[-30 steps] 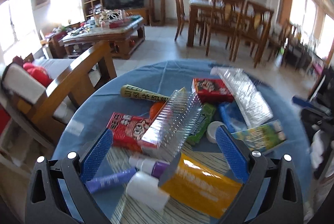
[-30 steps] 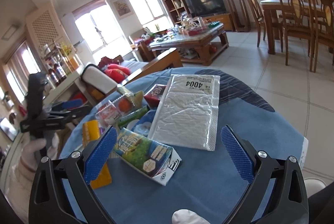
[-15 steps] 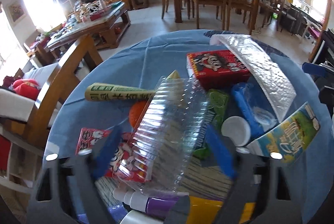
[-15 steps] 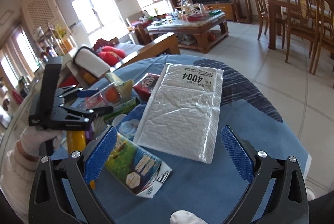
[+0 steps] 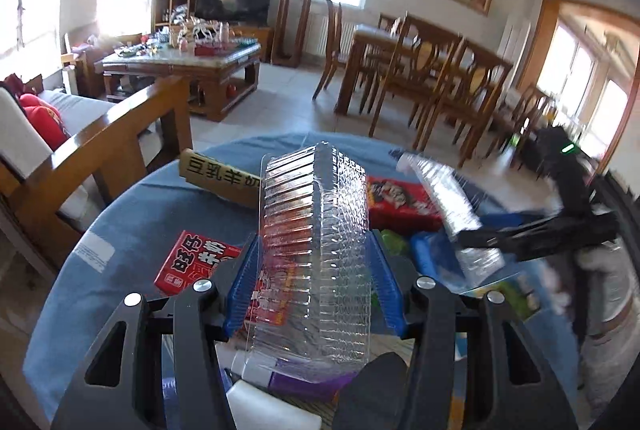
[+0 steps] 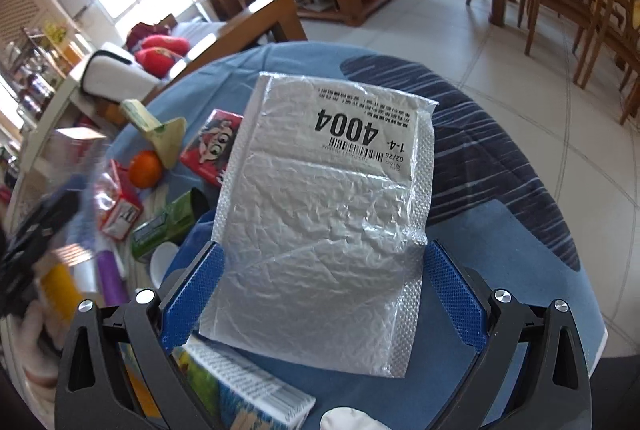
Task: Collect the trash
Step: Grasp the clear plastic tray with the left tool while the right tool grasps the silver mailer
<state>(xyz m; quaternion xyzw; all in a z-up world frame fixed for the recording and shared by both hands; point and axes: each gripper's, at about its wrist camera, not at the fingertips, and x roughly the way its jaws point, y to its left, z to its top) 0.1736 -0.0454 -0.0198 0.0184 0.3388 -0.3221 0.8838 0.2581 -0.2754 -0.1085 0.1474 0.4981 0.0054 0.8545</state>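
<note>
1. Trash, two pieces in hand. Nearest in the left wrist view: a clear ribbed plastic clamshell tray [image 5: 316, 250], pinched on its long sides by the left claw [image 5: 314, 286]. It stands tilted above the clutter; whether it touches anything beneath, cannot tell.
2. Right wrist view: a silver bubble-wrap mailer with a "4004" label [image 6: 324, 213] sits between the pads of the right claw [image 6: 320, 294]. The pads meet its near edges; it appears lightly gripped and raised at a slant off the blue-clothed round counter [image 6: 500, 270].
3. Underneath and beyond: a green-printed carton [image 6: 240, 394], a purple tube [image 6: 110, 278], a red snack packet [image 5: 196, 262], a green wrapper [image 6: 168, 222], an orange [image 6: 145, 163], and a red cartoon box [image 6: 212, 145].
4. Risks, judged: the thin tray could buckle or spring out if squeezed harder. The slick, floppy mailer may sag and slide from the pads, or sweep the carton off the counter when carried.
</note>
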